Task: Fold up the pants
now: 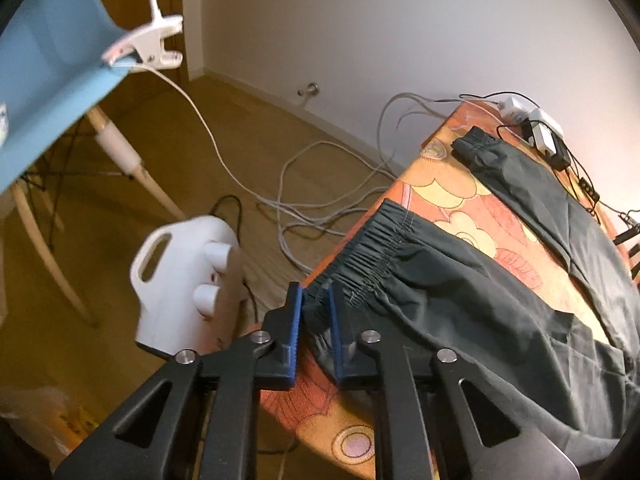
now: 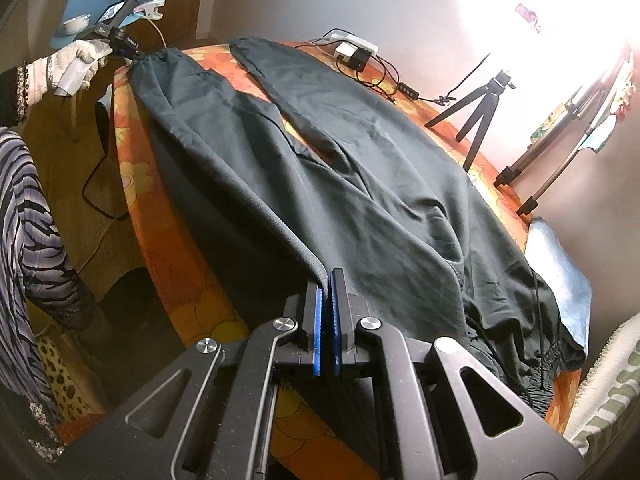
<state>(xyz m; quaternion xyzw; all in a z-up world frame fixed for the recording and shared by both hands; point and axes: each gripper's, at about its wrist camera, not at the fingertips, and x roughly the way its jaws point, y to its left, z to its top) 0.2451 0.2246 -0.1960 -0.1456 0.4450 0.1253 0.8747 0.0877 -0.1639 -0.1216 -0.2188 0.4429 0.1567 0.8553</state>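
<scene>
Dark green pants (image 2: 360, 184) lie spread on a table with an orange flowered cloth (image 2: 132, 152), both legs reaching away to the far left. My left gripper (image 1: 316, 294) is shut on the elastic cuff (image 1: 372, 248) of the near leg at the table's edge, with gathered fabric pinched between the blue pads. The other leg's cuff (image 1: 476, 144) lies flat further back. In the right wrist view a gloved hand (image 2: 80, 60) holds that left gripper (image 2: 136, 56) at the cuff. My right gripper (image 2: 326, 280) is shut on the pants' near side edge, close to the waistband end (image 2: 552, 356).
A white heater (image 1: 188, 280) and loose cables (image 1: 304, 208) are on the floor beside the table. A blue chair (image 1: 48, 60) carries a white clip (image 1: 148, 44). Chargers (image 1: 536, 128), a small tripod (image 2: 480, 112) and a blue towel (image 2: 560, 272) sit along the table's far side.
</scene>
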